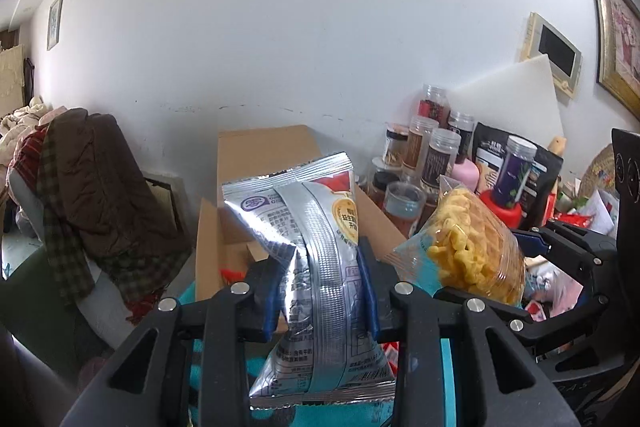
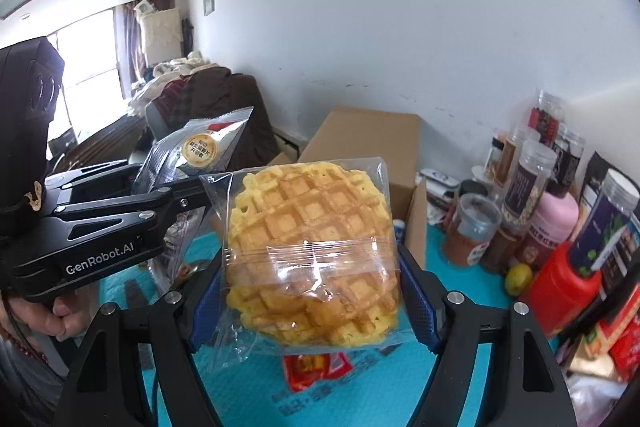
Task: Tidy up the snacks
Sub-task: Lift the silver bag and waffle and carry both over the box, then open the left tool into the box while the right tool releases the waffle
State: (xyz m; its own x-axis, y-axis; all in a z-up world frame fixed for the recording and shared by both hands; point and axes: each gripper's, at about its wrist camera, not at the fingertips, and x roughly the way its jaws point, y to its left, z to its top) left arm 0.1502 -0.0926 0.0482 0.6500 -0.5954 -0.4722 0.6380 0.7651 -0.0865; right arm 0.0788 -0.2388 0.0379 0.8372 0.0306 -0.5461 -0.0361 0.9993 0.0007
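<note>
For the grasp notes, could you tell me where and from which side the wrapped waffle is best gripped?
Grip the wrapped waffle across its lower middle, coming from below with a finger on each side edge. It is a flat round cake held upright, so its rim gives the pads firm opposing edges, as the right gripper shows; the loose clear wrapper corners would likely slip.

Cardboard box (image 1: 260,163) interior largely hidden behind silver snack bag (image 1: 320,267); jar (image 2: 524,187) labels beside box too small to read.

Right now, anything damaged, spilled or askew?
Nothing spilled or torn. The silver snack bag is creased where the left gripper pinches it; the wrapped waffle sits intact in the right gripper. The cardboard box is open.
</note>
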